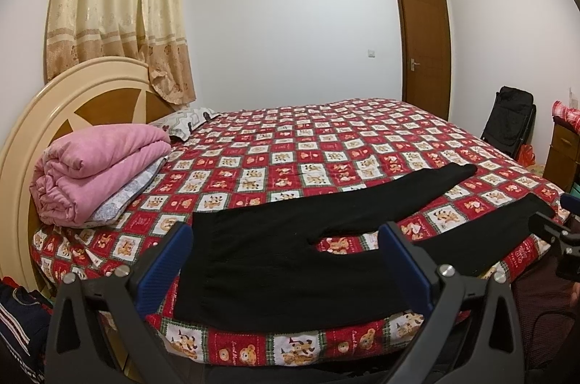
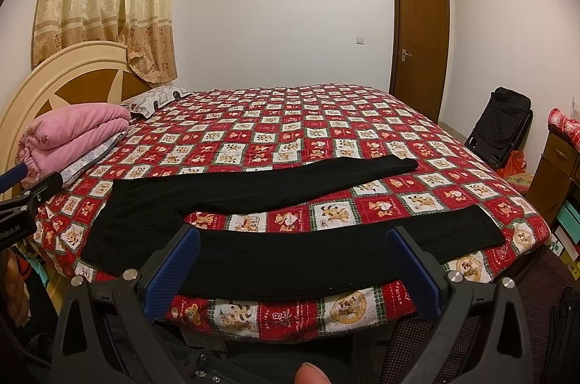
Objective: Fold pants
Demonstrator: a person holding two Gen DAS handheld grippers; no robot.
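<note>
Black pants (image 1: 275, 260) lie flat on the red patterned bed cover, waist to the left, both legs spread apart toward the right. They also show in the right wrist view (image 2: 290, 260). My left gripper (image 1: 286, 239) is open, held above the waist and crotch near the bed's front edge. My right gripper (image 2: 293, 242) is open, held above the near leg. The right gripper's tip shows at the right edge of the left wrist view (image 1: 558, 231); the left gripper shows at the left edge of the right wrist view (image 2: 25, 199).
A folded pink quilt (image 1: 98, 166) and a pillow (image 1: 185, 123) lie by the headboard (image 1: 21, 144). A black folding chair (image 1: 507, 119) and a wooden cabinet (image 1: 562, 152) stand to the right. A brown door (image 1: 424, 46) is at the back.
</note>
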